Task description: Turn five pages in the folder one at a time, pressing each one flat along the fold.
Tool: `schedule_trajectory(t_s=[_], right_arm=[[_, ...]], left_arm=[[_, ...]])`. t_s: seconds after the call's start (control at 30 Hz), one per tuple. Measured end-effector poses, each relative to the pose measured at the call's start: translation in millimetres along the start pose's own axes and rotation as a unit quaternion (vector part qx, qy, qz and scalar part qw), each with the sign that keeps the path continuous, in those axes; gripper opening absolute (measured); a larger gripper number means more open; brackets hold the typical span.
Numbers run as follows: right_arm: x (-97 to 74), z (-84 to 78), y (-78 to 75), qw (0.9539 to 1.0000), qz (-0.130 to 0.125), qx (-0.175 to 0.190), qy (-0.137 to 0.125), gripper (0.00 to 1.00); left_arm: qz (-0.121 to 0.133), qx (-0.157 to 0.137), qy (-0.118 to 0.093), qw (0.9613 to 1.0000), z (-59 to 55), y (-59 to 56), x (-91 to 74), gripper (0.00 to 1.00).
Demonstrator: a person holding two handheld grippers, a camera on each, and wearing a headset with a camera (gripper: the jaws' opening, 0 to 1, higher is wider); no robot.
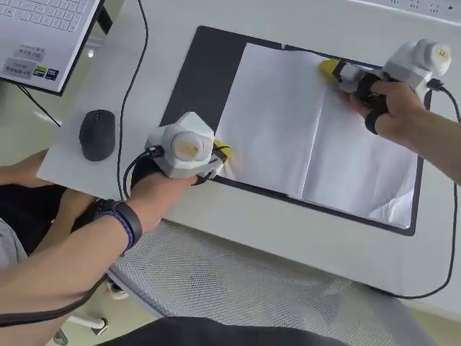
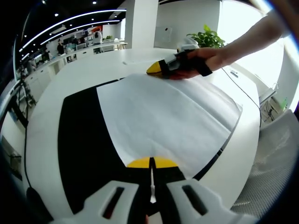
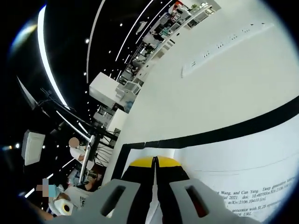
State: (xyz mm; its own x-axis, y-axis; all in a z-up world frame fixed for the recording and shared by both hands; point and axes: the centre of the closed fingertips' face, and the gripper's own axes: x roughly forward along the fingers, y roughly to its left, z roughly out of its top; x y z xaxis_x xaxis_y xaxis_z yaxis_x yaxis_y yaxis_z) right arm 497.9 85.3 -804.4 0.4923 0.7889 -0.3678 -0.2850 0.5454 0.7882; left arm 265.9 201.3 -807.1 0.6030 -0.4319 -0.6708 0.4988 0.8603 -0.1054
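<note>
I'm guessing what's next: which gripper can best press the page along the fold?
Probably right. The right gripper rests at the top of the fold, jaws shut; the left gripper sits at the outer edge of the left page.

The folder (image 1: pixel 189 79) is black and its pages (image 1: pixel 277 122) are plain white; one page carries small black print (image 3: pixel 245 198). The left tongs (image 1: pixel 222 153) and right tongs (image 1: pixel 330 68) are white with black jaws and yellow tips. The bench (image 1: pixel 166 29) is white, and the mouse (image 1: pixel 96 134) near its left edge is dark grey.
</note>
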Motion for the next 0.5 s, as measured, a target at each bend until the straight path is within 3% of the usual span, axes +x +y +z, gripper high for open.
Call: schedule_trajectory(t_s=[0.2,0.37,0.5], right_arm=[[8.1,16.0,-11.8,0.9989,-0.008,0.038,-0.027,0.0],[8.0,14.7,-15.6,0.9991,-0.003,0.029,-0.031,0.0],[1.0,4.3,-10.7,0.9994,0.009,0.021,-0.026,0.0]], left_arm=[[0.0,-0.003,-0.002,1.0,-0.3,1.2,0.7,0.0],[0.003,-0.006,-0.003,1.0,-0.2,1.6,0.8,0.0],[0.0,-0.008,-0.004,1.0,-0.8,2.8,1.8,0.0]])
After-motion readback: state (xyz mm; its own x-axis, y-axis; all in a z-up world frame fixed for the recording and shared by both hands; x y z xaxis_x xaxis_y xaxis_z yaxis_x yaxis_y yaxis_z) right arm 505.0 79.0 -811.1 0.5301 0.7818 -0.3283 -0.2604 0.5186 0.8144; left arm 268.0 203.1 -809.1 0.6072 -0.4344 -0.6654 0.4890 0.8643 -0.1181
